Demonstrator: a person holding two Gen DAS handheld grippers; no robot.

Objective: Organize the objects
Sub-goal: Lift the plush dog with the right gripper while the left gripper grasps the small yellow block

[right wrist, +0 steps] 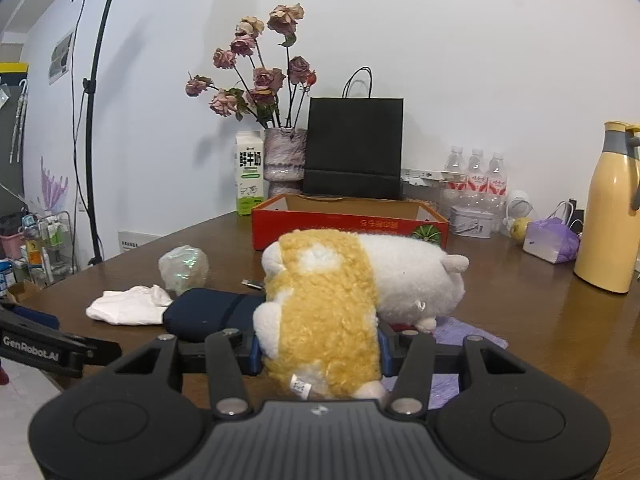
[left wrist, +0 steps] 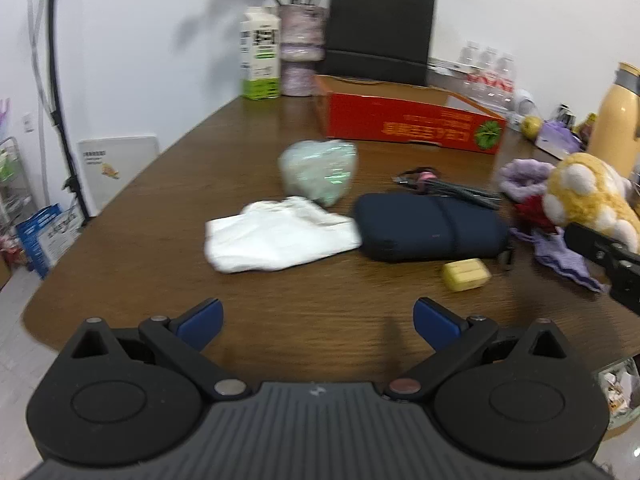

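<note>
Right gripper (right wrist: 320, 354) is clamped on the plush toy (right wrist: 324, 304), blue pads pressed into its yellow rear end; the white front end points away toward the red box (right wrist: 348, 222). The toy looks raised off the wooden table (right wrist: 540, 320), though I can't tell whether its far end touches. A purple cloth (right wrist: 468, 334) lies flat under and just right of the toy.

Left gripper (left wrist: 318, 320) has its jaws wide apart, nothing between them, hovering over bare tabletop at the near edge.

Relative to the red box: crumpled clear plastic (left wrist: 318, 172) sits just in front of it, a white cloth (left wrist: 276, 236) nearer still and touching the dark blue pouch (left wrist: 428, 226) on its right. A small yellow block (left wrist: 466, 274) lies just in front of the pouch. A bundled cable (left wrist: 440, 184) lies between pouch and box. Milk carton (left wrist: 260, 54), flower vase (left wrist: 302, 48) and black bag (left wrist: 380, 28) stand behind the box against the wall.
</note>
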